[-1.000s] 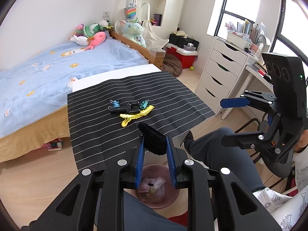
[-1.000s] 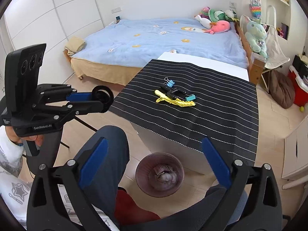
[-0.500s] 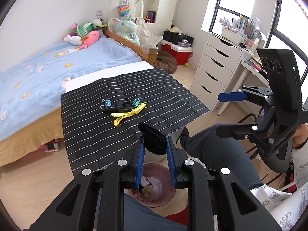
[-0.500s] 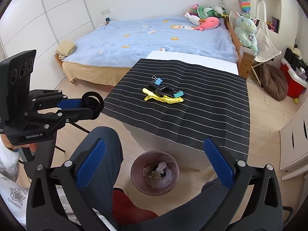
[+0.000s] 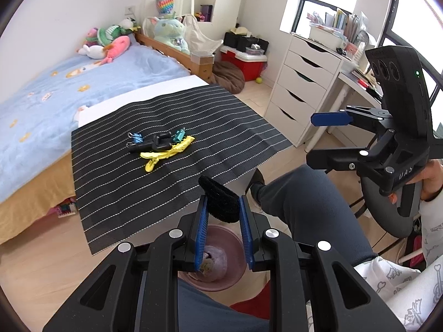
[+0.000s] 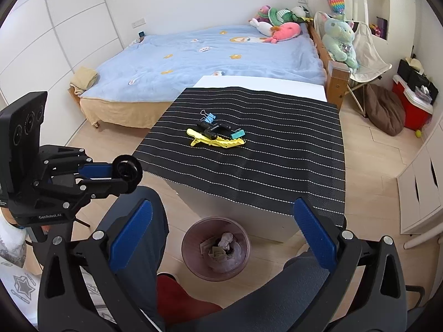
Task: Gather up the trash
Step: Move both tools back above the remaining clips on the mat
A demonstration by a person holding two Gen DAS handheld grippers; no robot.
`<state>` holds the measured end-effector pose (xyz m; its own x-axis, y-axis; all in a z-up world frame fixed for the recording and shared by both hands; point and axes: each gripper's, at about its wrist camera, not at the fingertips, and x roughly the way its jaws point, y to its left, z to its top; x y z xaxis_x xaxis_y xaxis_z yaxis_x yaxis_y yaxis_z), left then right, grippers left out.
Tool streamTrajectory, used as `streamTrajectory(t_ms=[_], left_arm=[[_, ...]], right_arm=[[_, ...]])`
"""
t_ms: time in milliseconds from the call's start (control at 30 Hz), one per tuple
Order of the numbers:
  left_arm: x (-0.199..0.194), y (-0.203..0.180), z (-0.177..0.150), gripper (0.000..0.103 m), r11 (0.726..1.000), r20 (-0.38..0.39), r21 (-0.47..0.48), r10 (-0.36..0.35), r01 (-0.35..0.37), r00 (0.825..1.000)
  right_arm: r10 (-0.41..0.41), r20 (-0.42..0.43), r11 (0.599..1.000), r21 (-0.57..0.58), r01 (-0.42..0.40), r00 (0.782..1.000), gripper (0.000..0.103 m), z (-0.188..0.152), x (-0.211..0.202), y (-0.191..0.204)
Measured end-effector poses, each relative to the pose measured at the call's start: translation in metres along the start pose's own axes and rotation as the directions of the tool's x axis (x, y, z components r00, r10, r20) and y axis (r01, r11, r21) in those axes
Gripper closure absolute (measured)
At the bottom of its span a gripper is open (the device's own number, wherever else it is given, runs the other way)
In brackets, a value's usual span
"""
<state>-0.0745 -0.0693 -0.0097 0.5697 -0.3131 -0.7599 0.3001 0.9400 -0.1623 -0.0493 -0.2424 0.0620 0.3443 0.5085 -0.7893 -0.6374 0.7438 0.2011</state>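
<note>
My left gripper (image 5: 223,221) fingers clamp a black fuzzy ring (image 5: 221,200), soft, light, squashy, held across its band above the trash bin (image 5: 235,244). Right gripper (image 6: 221,232) fingers apart, empty.

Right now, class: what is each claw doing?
Left claw: shut on the black fuzzy ring.
Right claw: open, holding nothing.

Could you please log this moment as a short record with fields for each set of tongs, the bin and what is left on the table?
left tongs: shut on black fuzzy ring, above the bin
right tongs: open, holding nothing
trash bin: on the floor by the table, crumpled paper inside
striped mat: yellow hair clip, black clip, two binder clips
</note>
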Motion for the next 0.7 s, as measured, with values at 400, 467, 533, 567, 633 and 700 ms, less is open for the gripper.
streamTrajectory(t_ms=[400, 467, 533, 567, 633, 700], left_arm=[[0.012, -0.012, -0.002, 0.07, 0.999, -0.045, 0.039, -0.023, 0.025, 0.999], [0.013, -0.011, -0.004, 0.052, 0.999, -0.047, 0.03, -0.024, 0.026, 0.999], [0.014, -0.01, -0.005, 0.034, 0.999, -0.047, 0.021, -0.023, 0.024, 0.999], [0.014, -0.009, -0.006, 0.026, 1.0, -0.042, 0.017, -0.023, 0.024, 0.999], [0.012, -0.007, -0.006, 0.014, 1.0, -0.021, -0.001, -0.017, 0.017, 1.0], [0.012, -0.004, -0.005, 0.011, 1.0, -0.018, -0.009, 0.001, -0.002, 1.0]], right_arm=[[0.003, 0.008, 1.0, 0.024, -0.003, 1.0, 0.003, -0.003, -0.003, -0.008], [0.004, 0.007, 1.0, 0.027, -0.004, 1.0, 0.003, -0.003, -0.002, -0.009], [0.003, 0.007, 1.0, 0.028, -0.004, 1.0, 0.003, -0.003, -0.002, -0.009], [0.004, 0.007, 1.0, 0.028, -0.004, 1.0, 0.003, -0.003, -0.002, -0.009], [0.004, 0.007, 1.0, 0.028, -0.004, 1.0, 0.003, -0.003, -0.002, -0.009], [0.002, 0.005, 1.0, 0.03, -0.002, 1.0, 0.003, -0.004, -0.001, -0.01]])
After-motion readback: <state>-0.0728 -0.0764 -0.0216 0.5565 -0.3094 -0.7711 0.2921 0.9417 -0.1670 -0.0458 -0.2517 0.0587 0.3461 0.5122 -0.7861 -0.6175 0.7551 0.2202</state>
